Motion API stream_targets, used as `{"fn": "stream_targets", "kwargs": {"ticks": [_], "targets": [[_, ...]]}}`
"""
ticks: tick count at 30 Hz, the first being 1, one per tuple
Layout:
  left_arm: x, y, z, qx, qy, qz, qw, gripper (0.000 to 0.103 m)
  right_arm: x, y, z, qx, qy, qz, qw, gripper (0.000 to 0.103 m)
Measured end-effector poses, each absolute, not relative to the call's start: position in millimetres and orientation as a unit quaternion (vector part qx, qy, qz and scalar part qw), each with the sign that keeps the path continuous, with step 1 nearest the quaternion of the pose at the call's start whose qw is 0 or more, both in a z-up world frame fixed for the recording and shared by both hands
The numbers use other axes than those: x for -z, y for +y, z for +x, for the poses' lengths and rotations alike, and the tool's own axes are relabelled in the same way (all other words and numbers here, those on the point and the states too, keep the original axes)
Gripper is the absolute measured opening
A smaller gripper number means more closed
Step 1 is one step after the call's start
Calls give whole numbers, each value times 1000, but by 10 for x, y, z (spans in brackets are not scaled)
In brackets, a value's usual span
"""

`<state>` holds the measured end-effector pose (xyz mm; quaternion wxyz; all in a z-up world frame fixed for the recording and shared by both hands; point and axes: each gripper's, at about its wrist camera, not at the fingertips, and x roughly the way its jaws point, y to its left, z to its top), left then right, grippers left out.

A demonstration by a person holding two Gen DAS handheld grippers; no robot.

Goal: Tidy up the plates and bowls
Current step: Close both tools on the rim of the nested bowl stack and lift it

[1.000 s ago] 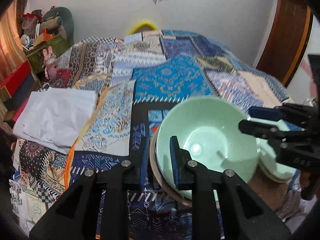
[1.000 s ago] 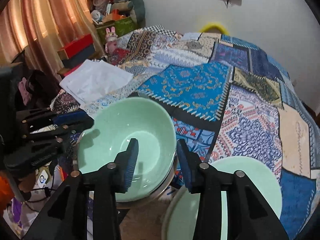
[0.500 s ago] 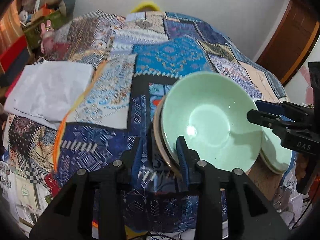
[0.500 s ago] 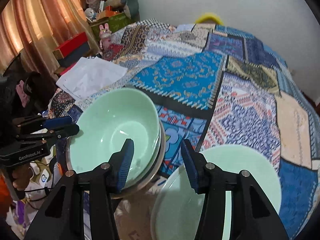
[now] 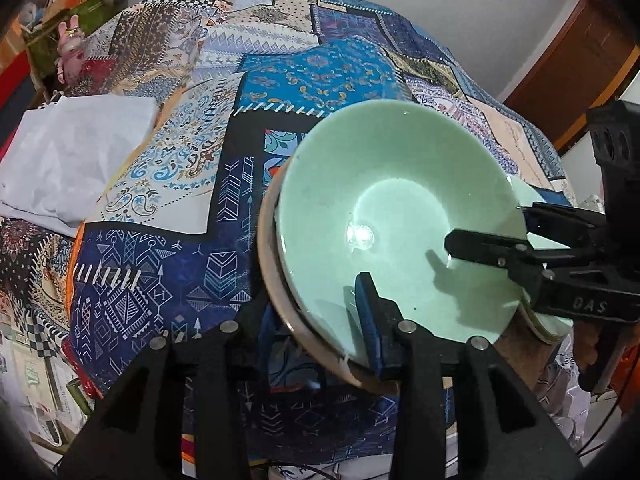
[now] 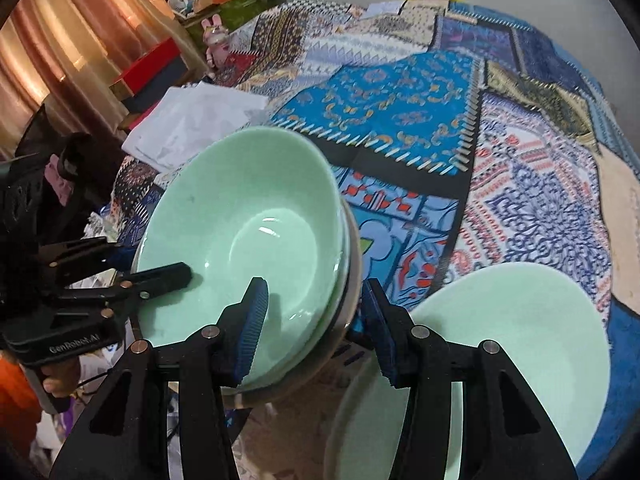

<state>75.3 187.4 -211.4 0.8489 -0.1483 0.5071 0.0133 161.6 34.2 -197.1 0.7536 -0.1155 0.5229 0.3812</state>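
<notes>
A stack of pale green bowls (image 5: 396, 216) sits in a wider beige-rimmed dish (image 5: 268, 256) at the near edge of the patterned cloth. My left gripper (image 5: 316, 320) straddles the stack's near-left rim, one finger inside the top bowl, one outside. My right gripper (image 6: 314, 320) straddles the rim on the other side of the same bowls (image 6: 240, 236); it also shows in the left wrist view (image 5: 492, 236). Whether either pair of jaws presses the rim is unclear. A pale green plate (image 6: 508, 344) lies to the right of the bowls.
A folded white cloth (image 5: 68, 152) lies on the patchwork cloth (image 5: 320, 68) to the left. Boxes and soft toys (image 6: 216, 4) stand at the far left by a curtain. A brown door (image 5: 576, 56) is at the right.
Both grippers have moved forward and down onto the bowl stack, each now with one finger inside the top bowl and one outside the rim.
</notes>
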Motion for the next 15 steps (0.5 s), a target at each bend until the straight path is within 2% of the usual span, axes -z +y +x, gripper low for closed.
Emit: {"fn": "stream_targets", "kwargs": {"ticks": [15], "targets": [[2226, 1885, 820, -20, 508, -170, 844, 39, 2090, 383, 1655, -378, 536, -96, 749, 37]]}}
